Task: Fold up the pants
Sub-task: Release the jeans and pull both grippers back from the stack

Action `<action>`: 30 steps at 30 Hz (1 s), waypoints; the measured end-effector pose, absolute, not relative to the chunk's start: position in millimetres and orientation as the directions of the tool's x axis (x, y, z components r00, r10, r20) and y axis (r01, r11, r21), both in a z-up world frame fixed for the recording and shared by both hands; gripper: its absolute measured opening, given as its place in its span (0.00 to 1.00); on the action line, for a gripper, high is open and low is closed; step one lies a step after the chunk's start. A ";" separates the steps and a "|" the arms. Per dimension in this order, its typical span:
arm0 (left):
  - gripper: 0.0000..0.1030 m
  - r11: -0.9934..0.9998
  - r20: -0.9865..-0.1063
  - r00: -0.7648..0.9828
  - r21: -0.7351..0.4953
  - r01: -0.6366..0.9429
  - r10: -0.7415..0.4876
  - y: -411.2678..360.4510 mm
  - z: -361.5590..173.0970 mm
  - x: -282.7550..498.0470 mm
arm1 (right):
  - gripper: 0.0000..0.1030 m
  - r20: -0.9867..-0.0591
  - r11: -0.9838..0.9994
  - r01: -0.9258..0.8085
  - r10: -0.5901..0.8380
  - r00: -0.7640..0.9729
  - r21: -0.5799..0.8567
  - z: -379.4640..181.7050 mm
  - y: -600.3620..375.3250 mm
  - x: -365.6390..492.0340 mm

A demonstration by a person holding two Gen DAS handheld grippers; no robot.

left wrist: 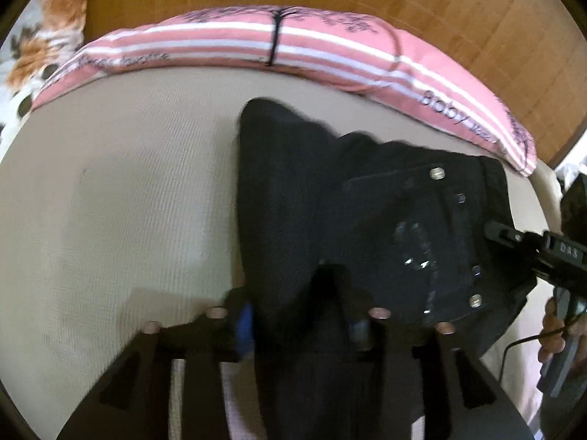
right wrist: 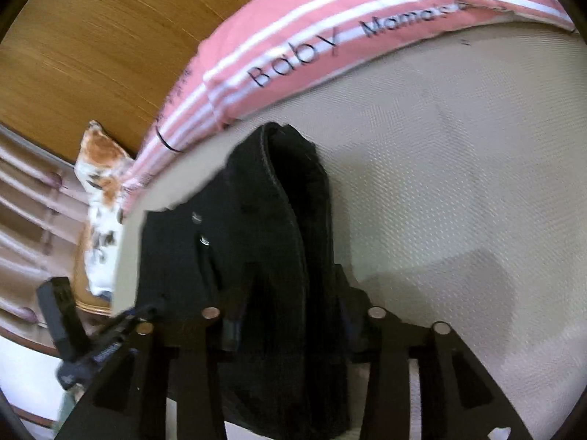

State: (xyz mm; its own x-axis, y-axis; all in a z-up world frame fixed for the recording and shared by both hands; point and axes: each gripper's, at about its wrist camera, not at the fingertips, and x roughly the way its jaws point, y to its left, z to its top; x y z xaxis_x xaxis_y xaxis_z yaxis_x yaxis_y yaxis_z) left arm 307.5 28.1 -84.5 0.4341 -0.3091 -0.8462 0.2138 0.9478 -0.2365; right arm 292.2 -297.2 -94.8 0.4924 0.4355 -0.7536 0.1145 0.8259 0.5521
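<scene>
Left wrist view: we look down on black pants [left wrist: 330, 201] lying folded on a beige mattress [left wrist: 110, 201]. Their long axis runs from our tongs away toward a pink and white striped quilt [left wrist: 256, 40], and the narrow rounded end points at that quilt. The wider part, with a back pocket [left wrist: 422, 242] carrying metal studs and a shiny patch, spreads to the right, near the mattress edge.

Our left gripper [left wrist: 304, 315] stands part open, its two fingers on either side of the near end of the cloth; we cannot tell whether the pads press on it. At the right border the other tool pokes in, with a hand [left wrist: 554, 330] and a cable behind it.

In the right wrist view the pants [right wrist: 264, 227] again run away from us, a thick seamed fold pointing up toward the quilt [right wrist: 330, 18], which bears the words "Baby" and "Mama's". Our right gripper [right wrist: 290, 315] is also part open with dark cloth between its fingers; contact is unclear. A flowered pillow [right wrist: 102, 190] lies at the left, and a wooden headboard [right wrist: 91, 36] rises behind the quilt. Nothing lies on the pants.
</scene>
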 end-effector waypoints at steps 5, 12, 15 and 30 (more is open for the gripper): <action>0.54 0.955 -0.850 0.450 -0.186 0.231 -0.275 34.9 -87.9 277.4 | 0.47 -0.784 0.880 0.085 0.368 0.500 0.468 -87.7 -293.4 260.6; 0.54 0.975 -0.842 0.500 -0.130 0.180 -0.204 39.3 -77.5 238.2 | 0.48 -0.785 0.907 0.097 0.296 0.544 0.410 -71.6 -289.9 223.3; 0.54 0.981 -0.826 0.539 -0.087 0.174 -0.169 36.2 -61.5 214.3 | 0.48 -0.784 0.921 0.096 0.263 0.562 0.378 -59.8 -287.3 209.0; 0.58 0.994 -0.779 0.619 -0.044 0.101 -0.097 14.7 -18.7 112.6 | 0.78 -0.736 0.984 0.071 0.072 0.673 0.161 -13.8 -221.8 98.7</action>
